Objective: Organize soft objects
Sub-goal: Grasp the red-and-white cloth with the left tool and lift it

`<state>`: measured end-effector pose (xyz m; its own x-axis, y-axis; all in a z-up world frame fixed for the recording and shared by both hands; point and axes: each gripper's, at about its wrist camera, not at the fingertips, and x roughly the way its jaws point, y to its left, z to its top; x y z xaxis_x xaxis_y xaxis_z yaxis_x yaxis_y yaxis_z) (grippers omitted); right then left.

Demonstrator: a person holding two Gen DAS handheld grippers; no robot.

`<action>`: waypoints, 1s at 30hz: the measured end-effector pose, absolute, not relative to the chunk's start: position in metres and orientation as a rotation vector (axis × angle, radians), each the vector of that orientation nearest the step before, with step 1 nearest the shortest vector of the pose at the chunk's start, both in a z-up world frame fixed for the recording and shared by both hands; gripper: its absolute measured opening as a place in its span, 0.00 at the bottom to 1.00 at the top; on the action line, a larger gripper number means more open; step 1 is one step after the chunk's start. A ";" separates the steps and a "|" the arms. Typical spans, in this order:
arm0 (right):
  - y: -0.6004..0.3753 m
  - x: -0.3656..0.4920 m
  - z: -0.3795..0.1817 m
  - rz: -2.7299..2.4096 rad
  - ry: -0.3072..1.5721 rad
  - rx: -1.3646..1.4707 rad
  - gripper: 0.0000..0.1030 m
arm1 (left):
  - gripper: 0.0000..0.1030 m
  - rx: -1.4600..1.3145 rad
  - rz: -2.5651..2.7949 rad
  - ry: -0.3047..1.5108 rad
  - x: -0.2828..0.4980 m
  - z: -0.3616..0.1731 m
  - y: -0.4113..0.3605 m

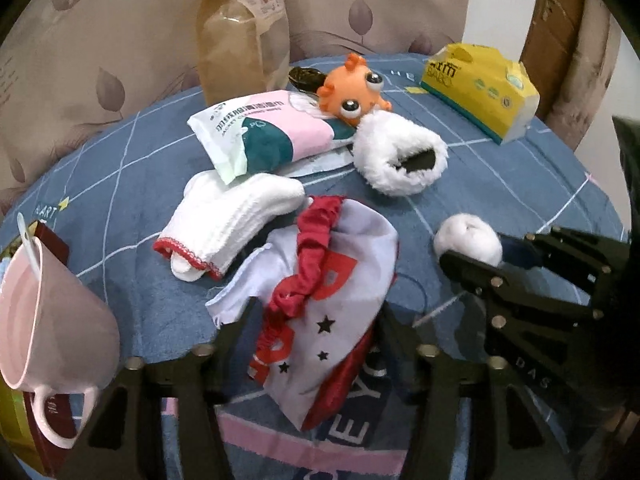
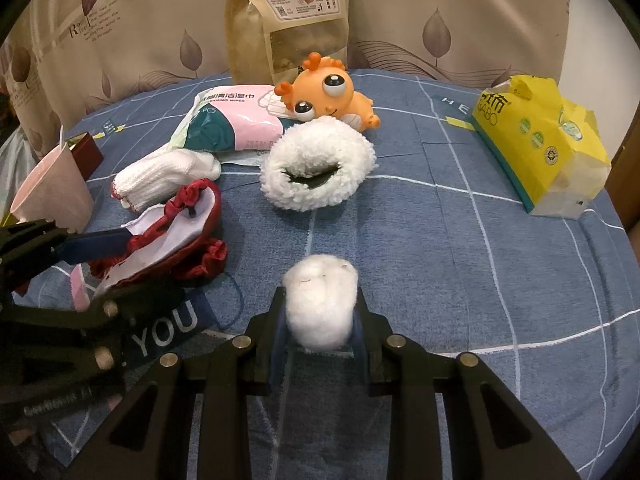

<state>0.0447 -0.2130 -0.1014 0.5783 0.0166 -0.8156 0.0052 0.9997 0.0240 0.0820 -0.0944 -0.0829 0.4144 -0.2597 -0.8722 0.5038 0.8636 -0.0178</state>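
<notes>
- Right gripper [image 2: 320, 316] is tipped steeply down at the bed, jaws clamped on a white cotton ball [image 2: 320, 304] (it fills the whole gap between the pads, squished a bit), sitting right on the blue checked bedspread [image 2: 460, 260].
- Left gripper [image 1: 308, 336] also points steeply down, and my two grippers sit side by side, close together. Its jaws are partway open with the red and white satin pouch [image 1: 328, 300] lying between the fingers; I can't tell if the pads actually press on the cloth.
- From the right wrist view, my left gripper comes in from the left edge with its fingers over that pouch.
- Other soft stuff further back: white knit gloves [image 1: 236, 220] beside the pouch, fluffy white cuff [image 2: 316, 168] in the middle, orange goggle-eyed toy [image 2: 328, 92] lying on the wipes pack [image 1: 264, 136].
- Pink mug [image 1: 48, 316] at far left, yellow tissue pack [image 2: 536, 140] at far right.
</notes>
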 end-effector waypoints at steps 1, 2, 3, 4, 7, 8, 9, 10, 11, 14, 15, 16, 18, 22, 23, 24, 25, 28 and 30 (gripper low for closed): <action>-0.213 0.045 -0.101 0.007 0.954 0.024 0.25 | 0.36 0.266 -0.479 1.039 0.083 -0.083 -0.094; -0.213 0.045 -0.101 0.006 0.954 0.024 0.25 | 0.30 0.264 -0.476 1.040 0.083 -0.082 -0.094; -0.213 0.045 -0.101 0.006 0.954 0.023 0.25 | 0.27 0.258 -0.482 1.040 0.083 -0.081 -0.093; -0.213 0.045 -0.101 0.006 0.954 0.023 0.25 | 0.25 0.254 -0.482 1.035 0.083 -0.079 -0.092; -0.212 0.045 -0.102 0.004 0.954 0.020 0.26 | 0.21 0.259 -0.483 1.031 0.080 -0.077 -0.092; -0.212 0.045 -0.102 0.004 0.953 0.018 0.26 | 0.21 0.257 -0.482 1.028 0.079 -0.076 -0.091; -0.212 0.045 -0.102 0.004 0.953 0.016 0.26 | 0.20 0.254 -0.483 1.026 0.078 -0.075 -0.090; -0.212 0.045 -0.102 0.003 0.953 0.015 0.26 | 0.20 0.252 -0.482 1.024 0.077 -0.074 -0.090; -0.212 0.045 -0.102 0.004 0.953 0.015 0.26 | 0.19 0.250 -0.483 1.023 0.077 -0.073 -0.089; -0.212 0.045 -0.102 0.004 0.953 0.015 0.26 | 0.18 0.239 -0.482 1.024 0.075 -0.069 -0.086; -0.212 0.045 -0.102 0.004 0.953 0.014 0.26 | 0.18 0.237 -0.483 1.026 0.074 -0.068 -0.086; -0.212 0.045 -0.103 0.004 0.953 0.012 0.26 | 0.18 0.235 -0.482 1.025 0.073 -0.067 -0.085; -0.212 0.045 -0.103 0.005 0.953 0.009 0.26 | 0.18 0.230 -0.487 1.022 0.071 -0.062 -0.084; -0.212 0.045 -0.103 0.005 0.953 0.009 0.26 | 0.18 0.218 -0.500 1.015 0.066 -0.053 -0.081; -0.211 0.045 -0.103 0.005 0.953 0.009 0.26 | 0.17 0.216 -0.505 1.015 0.065 -0.051 -0.081; -0.211 0.045 -0.103 0.005 0.953 0.008 0.26 | 0.17 0.210 -0.510 1.012 0.064 -0.047 -0.081; -0.211 0.045 -0.103 0.005 0.953 0.007 0.26 | 0.17 0.208 -0.513 1.008 0.062 -0.045 -0.080; -0.211 0.045 -0.103 0.005 0.953 0.007 0.26 | 0.17 0.204 -0.524 0.998 0.059 -0.036 -0.080; -0.211 0.045 -0.103 0.005 0.953 0.008 0.26 | 0.17 0.200 -0.528 0.991 0.057 -0.030 -0.078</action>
